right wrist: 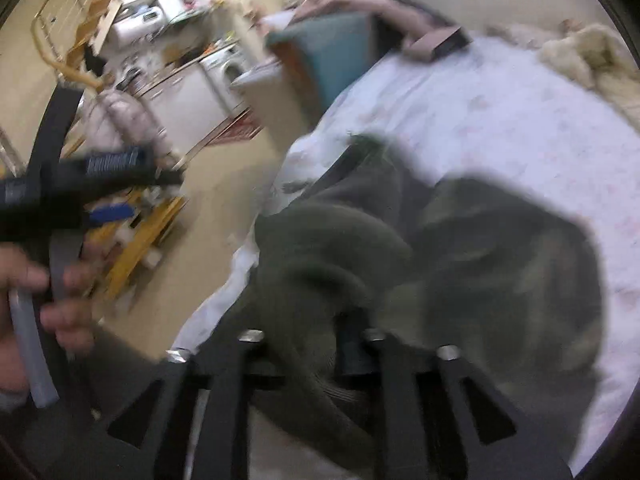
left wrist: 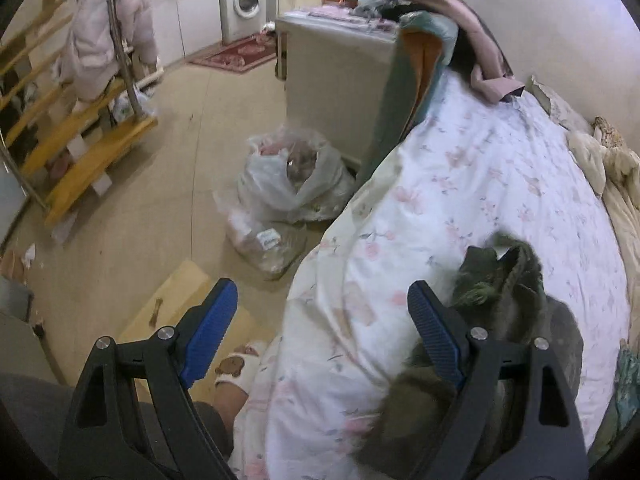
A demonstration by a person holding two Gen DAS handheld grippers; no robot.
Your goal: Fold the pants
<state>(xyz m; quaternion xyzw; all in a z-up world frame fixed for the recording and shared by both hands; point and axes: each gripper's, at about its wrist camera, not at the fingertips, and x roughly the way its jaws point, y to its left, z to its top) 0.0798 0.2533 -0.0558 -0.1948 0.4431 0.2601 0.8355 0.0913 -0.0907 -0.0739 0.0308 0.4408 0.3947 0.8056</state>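
A: Floor items?
B: Plastic bag [left wrist: 294,178], full, beside the cabinet [left wrist: 332,92]. Rug [left wrist: 236,54] before the washer [left wrist: 244,2].
A: Elsewhere?
B: Pink jacket [left wrist: 108,36] hung by the wooden stairs [left wrist: 84,140]. Floral sheet [left wrist: 460,184] over the bed.

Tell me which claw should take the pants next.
Right, probably. The right claw sits over the dark green pants, fabric bunched between its fingers. The left claw stands open and empty at the floral bed's edge.

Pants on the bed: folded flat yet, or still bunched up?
Still bunched. The dark green pants lie in a rumpled heap on the floral bedsheet, with no flat, squared fold visible; the right wrist view is blurred.
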